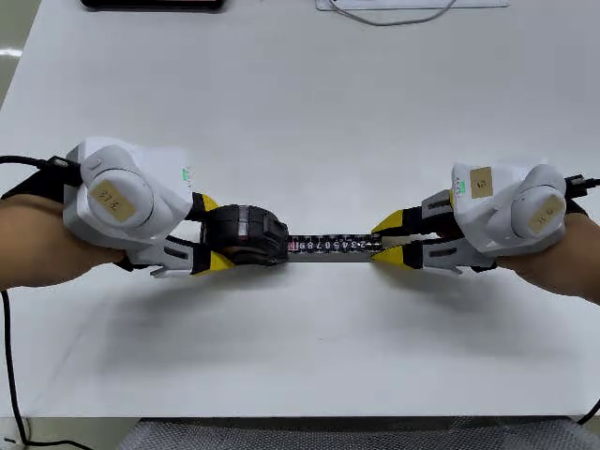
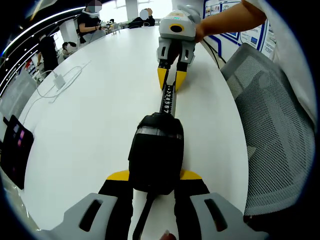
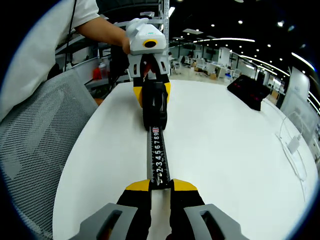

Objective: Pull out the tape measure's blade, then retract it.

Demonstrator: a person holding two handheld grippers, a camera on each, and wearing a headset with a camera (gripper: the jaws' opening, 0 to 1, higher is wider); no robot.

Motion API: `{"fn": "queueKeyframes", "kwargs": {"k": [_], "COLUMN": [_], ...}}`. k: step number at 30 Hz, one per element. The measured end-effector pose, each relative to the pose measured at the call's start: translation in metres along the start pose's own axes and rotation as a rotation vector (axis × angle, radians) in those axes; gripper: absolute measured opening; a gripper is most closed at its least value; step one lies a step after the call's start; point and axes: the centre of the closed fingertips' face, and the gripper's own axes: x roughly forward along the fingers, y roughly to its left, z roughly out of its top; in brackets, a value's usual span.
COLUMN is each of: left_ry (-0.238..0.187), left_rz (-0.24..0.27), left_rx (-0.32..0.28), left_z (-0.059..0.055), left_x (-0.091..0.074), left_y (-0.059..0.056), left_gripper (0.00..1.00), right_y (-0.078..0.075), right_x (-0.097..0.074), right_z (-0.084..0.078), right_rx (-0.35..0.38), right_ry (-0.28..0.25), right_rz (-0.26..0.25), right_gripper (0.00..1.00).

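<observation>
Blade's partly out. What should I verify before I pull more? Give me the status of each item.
1. Left gripper shut on the tape measure case: ok.
2. Right gripper shut on the blade at its tip: ok.
3. Blade straight and flat between the grippers, no kink: ok.
4. White charger well off the blade's line: ok.
5. Blade lock released: cannot tell.

Bright, sharp; fisheye-warped edges
</observation>
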Motion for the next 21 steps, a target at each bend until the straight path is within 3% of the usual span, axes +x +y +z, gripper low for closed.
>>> {"fn": "queueKeyframes", "kwargs": {"k": [21], "left_ry": [0.005], "left_rz": [-0.003], "left_rx": [0.003], "left_z": [0.000], "left_x": [0.001], "left_y": [0.000], "left_gripper": [0.26], "right_y": [-0.001], "right_x": [-0.015], "right_z": [-0.015], "right_rx": [0.009], "right_ry": [0.030], "right_rz": [-0.014], "right_gripper": [0.10]}}
